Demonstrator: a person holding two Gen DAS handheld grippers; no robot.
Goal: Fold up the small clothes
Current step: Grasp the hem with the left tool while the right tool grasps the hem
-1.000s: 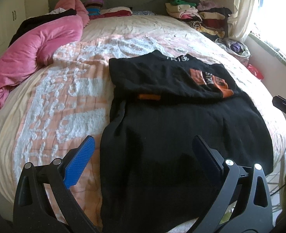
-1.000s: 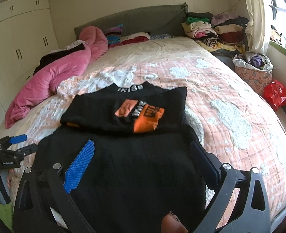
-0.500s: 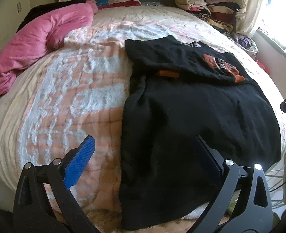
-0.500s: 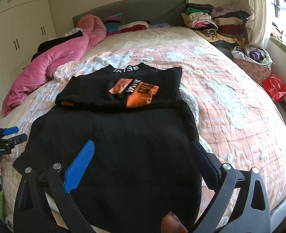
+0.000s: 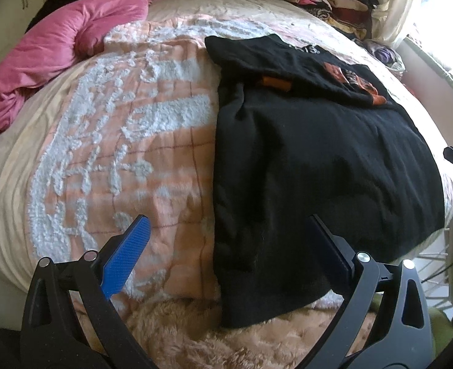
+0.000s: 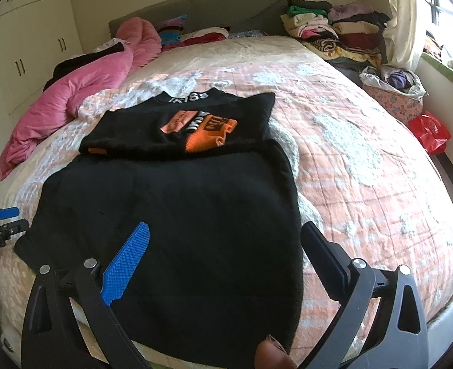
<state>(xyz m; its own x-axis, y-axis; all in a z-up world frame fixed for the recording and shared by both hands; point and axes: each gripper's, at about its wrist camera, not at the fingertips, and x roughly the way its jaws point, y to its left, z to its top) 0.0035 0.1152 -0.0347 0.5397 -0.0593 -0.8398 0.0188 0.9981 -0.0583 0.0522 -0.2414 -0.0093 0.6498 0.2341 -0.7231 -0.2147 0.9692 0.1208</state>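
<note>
With both tools gaping wide and empty, left tool [image 5: 226,243] over the hem's left corner and right tool [image 6: 226,243] above the sweater [image 6: 177,215] on the bed [image 6: 364,153], I'd pinch both hem corners evenly; only the right view shows the orange print.

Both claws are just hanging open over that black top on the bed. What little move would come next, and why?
Probably lower the left gripper onto the black sweater's near hem corner: its sleeves already lie folded in, and both the left and right gripper hang open, holding nothing.
</note>
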